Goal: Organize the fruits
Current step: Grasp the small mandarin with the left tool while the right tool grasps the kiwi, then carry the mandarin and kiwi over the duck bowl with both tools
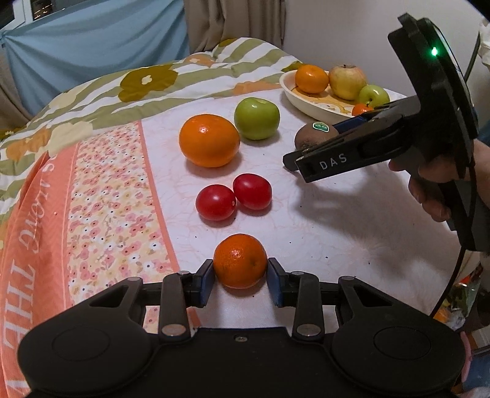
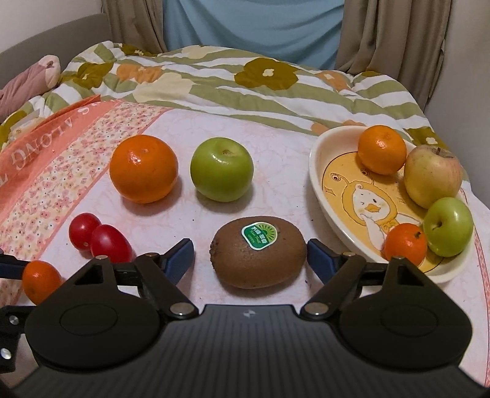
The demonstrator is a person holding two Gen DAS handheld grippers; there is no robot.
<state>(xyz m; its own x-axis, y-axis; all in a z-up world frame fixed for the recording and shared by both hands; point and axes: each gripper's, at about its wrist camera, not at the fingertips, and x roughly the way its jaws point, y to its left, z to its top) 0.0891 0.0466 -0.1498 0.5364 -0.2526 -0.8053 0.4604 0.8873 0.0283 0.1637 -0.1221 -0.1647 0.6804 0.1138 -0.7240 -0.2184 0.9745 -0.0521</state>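
A small mandarin (image 1: 240, 260) rests on the pale bedspread (image 1: 337, 229), and my left gripper (image 1: 241, 275) is shut on it, blue pads against both sides. My right gripper (image 2: 249, 249) is open around a brown kiwi (image 2: 258, 255) with a green sticker; the right pad is at its skin, the left pad stands off with a gap. Farther out lie a large orange (image 2: 144, 168), a green apple (image 2: 222, 168) and two red tomatoes (image 2: 98, 237). A white duck-print bowl (image 2: 318, 183) at the right holds two mandarins, a yellow apple and a green apple.
A rumpled flowered quilt (image 2: 245, 88) rises behind the fruit, with a blue curtain (image 2: 254, 27) beyond it. An orange patterned strip (image 1: 46, 214) of the cover runs along the left. A hand (image 1: 435, 196) holds the right gripper handle at the right edge.
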